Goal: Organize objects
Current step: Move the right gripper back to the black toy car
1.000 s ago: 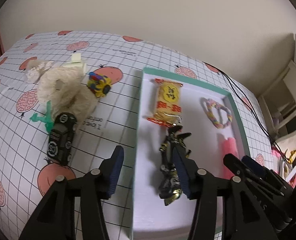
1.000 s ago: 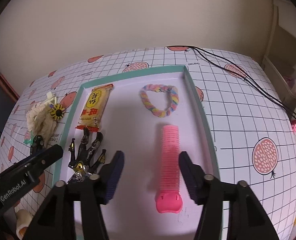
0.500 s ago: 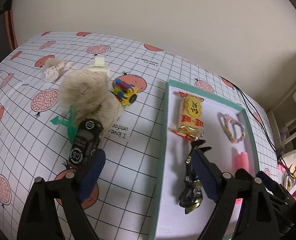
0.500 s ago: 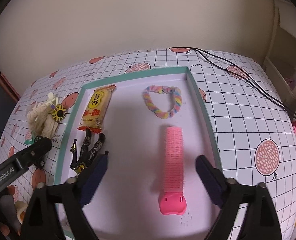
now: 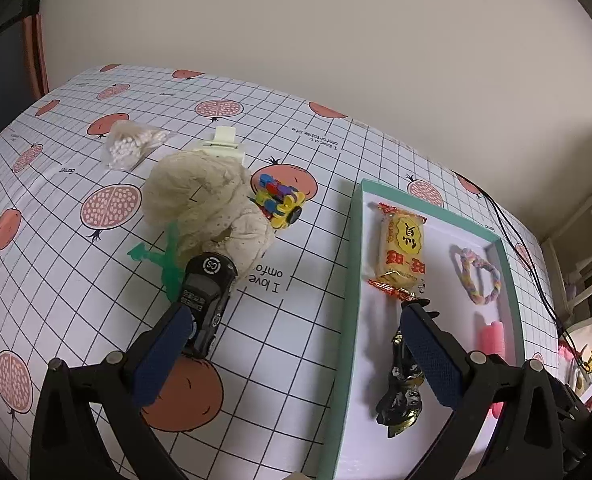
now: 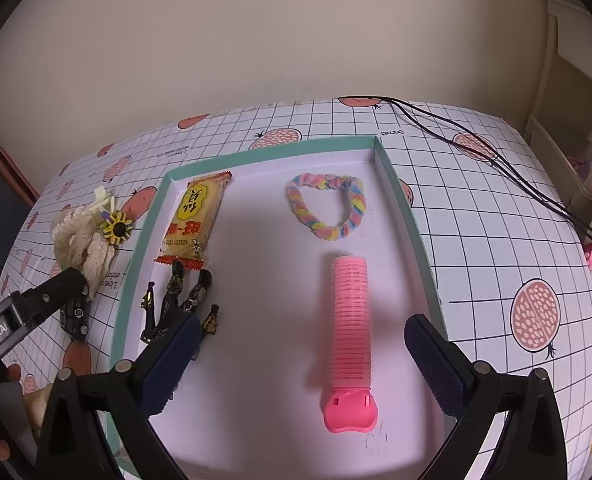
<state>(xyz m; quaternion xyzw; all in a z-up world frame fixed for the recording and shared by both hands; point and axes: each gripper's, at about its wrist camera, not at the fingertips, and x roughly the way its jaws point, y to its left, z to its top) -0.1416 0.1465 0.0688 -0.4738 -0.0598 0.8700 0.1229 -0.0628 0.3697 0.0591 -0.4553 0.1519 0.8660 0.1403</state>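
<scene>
My left gripper [image 5: 295, 314] is open wide over the tablecloth, just left of the teal-rimmed tray [image 5: 346, 292]. A black toy car [image 5: 206, 300] lies at its left fingertip; I cannot tell if they touch. Behind the car are a cream lace cloth [image 5: 204, 204], a green plastic piece [image 5: 164, 256] and a colourful flower toy [image 5: 280, 202]. My right gripper [image 6: 302, 324] is open above the tray floor, astride a pink hair roller [image 6: 350, 320]. The tray also holds a yellow snack packet [image 6: 194, 220], a black-and-gold figure [image 6: 176, 304] and a pastel braided ring [image 6: 328, 210].
A bag of white beads [image 5: 130, 148] and a cream clip [image 5: 222, 146] lie at the far left of the table. Black cables [image 6: 496, 160] run across the table's right side. A cream shelf unit [image 6: 568, 80] stands beyond the right edge.
Both grippers have opened wider. The left gripper has shifted left, from over the tray's edge and the figure to beside the toy car. The right gripper has drawn back slightly.
</scene>
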